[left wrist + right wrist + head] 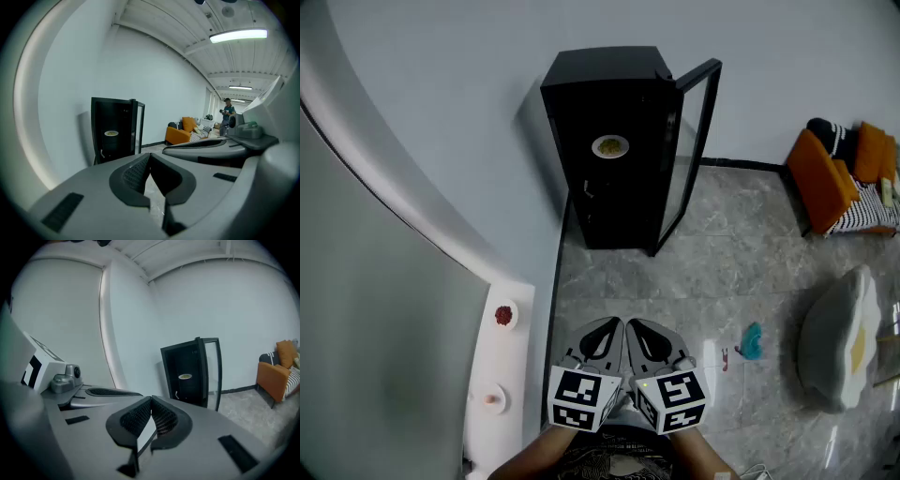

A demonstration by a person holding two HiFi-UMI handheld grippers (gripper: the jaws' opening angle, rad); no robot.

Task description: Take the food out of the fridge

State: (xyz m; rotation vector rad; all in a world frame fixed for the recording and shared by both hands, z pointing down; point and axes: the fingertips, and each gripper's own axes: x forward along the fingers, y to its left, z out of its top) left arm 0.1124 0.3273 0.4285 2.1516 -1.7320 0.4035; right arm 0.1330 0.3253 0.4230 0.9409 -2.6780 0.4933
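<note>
Head view looks down at a black fridge [581, 122] that stands against the white wall. Its glass door [694, 141] is swung open. A plate of food [610, 146] sits on a shelf inside the fridge. The left gripper [616, 323] and the right gripper [631, 324] are side by side near the bottom, well away from the fridge, and both point at it. The left gripper's jaws are closed tight with nothing in them. The right gripper's jaws are closed too, tips touching, and hold nothing. An orange sofa [830, 178] is far off to the right. A small blue thing [751, 341] lies on the grey floor [722, 262].
</note>
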